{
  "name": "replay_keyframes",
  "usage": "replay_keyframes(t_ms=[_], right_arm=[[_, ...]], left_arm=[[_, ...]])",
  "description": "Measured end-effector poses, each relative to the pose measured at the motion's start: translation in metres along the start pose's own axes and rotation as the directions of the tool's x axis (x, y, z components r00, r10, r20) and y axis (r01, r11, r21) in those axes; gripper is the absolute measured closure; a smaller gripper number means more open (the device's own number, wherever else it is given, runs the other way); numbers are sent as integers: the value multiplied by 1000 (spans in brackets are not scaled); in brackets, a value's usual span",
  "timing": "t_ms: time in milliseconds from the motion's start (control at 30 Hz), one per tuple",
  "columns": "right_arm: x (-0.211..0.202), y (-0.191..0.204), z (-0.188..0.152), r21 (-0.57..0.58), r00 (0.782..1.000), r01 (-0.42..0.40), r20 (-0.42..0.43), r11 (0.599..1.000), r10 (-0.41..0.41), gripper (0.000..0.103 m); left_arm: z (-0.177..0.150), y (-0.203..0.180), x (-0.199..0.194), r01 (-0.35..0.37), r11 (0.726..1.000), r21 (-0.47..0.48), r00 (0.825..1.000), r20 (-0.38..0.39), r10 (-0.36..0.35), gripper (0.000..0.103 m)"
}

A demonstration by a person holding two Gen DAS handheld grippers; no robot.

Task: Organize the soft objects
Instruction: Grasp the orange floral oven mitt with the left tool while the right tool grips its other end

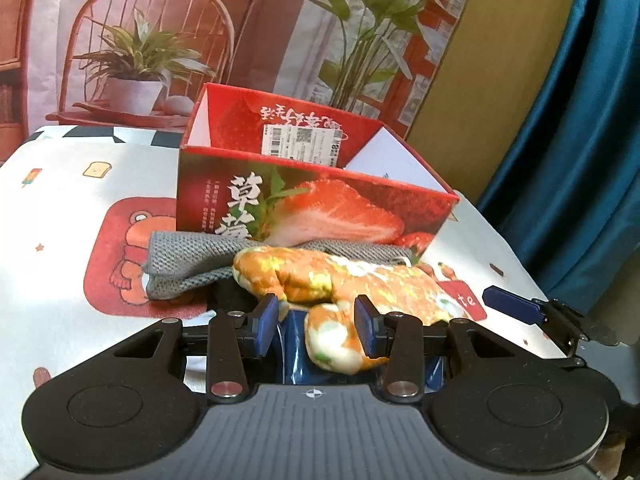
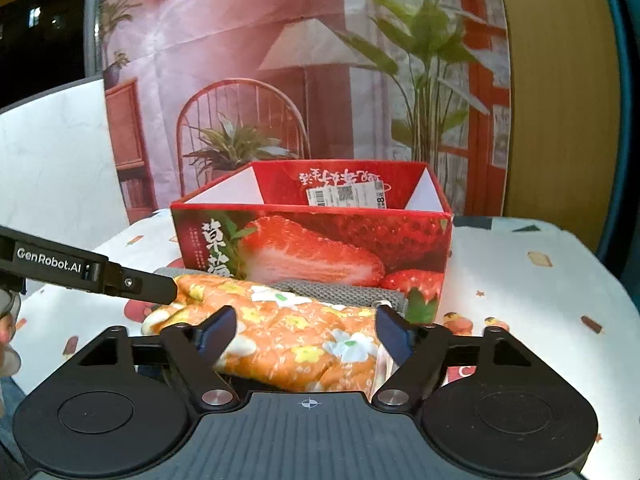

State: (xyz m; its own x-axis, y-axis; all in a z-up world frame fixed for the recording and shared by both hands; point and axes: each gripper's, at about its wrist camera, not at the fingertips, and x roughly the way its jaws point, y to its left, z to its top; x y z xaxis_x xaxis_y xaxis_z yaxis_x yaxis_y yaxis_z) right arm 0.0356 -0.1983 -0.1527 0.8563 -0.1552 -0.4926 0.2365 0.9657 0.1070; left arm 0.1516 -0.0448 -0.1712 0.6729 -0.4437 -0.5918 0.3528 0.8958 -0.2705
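Note:
An orange flowered oven mitt (image 1: pixel 360 280) lies on the table, partly on a grey knitted cloth (image 1: pixel 180 264), right in front of a red strawberry box (image 1: pixel 320 208) with an open top. My left gripper (image 1: pixel 316 318) is shut on the mitt's left end, and a lobe of the mitt bulges between its blue pads. In the right wrist view, the mitt (image 2: pixel 288 332) stretches between the wide-apart pads of my right gripper (image 2: pixel 308 330), which is open. The grey cloth (image 2: pixel 340 292) peeks out behind the mitt, below the box (image 2: pixel 312 240). One left finger (image 2: pixel 152 284) touches the mitt's left edge.
The table wears a white cartoon-print cloth (image 1: pixel 80 200). A printed backdrop of a chair and plants (image 1: pixel 160 40) hangs behind the box. A blue curtain (image 1: pixel 580 160) hangs at the right. A finger of my right gripper (image 1: pixel 512 304) shows at the table's right edge.

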Motion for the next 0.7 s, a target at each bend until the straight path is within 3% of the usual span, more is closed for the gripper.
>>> replay_keyframes(t_ms=[300,467,700], right_arm=[[5,7,-17,-91,998,25,-48,996,-30,18],[14,0,-21,-80,995,54,-74,995,-60,18],[16,-1,-21,-116,996,79,-35,990,-84,19]], left_arm=[[-7,0,6,-5,1000,0,1000,-18,5,59],[-6,1,9,-6,1000,-6,1000,-21,6,59],[-7,1,13,-12,1000,-2,1000,-23,12,56]])
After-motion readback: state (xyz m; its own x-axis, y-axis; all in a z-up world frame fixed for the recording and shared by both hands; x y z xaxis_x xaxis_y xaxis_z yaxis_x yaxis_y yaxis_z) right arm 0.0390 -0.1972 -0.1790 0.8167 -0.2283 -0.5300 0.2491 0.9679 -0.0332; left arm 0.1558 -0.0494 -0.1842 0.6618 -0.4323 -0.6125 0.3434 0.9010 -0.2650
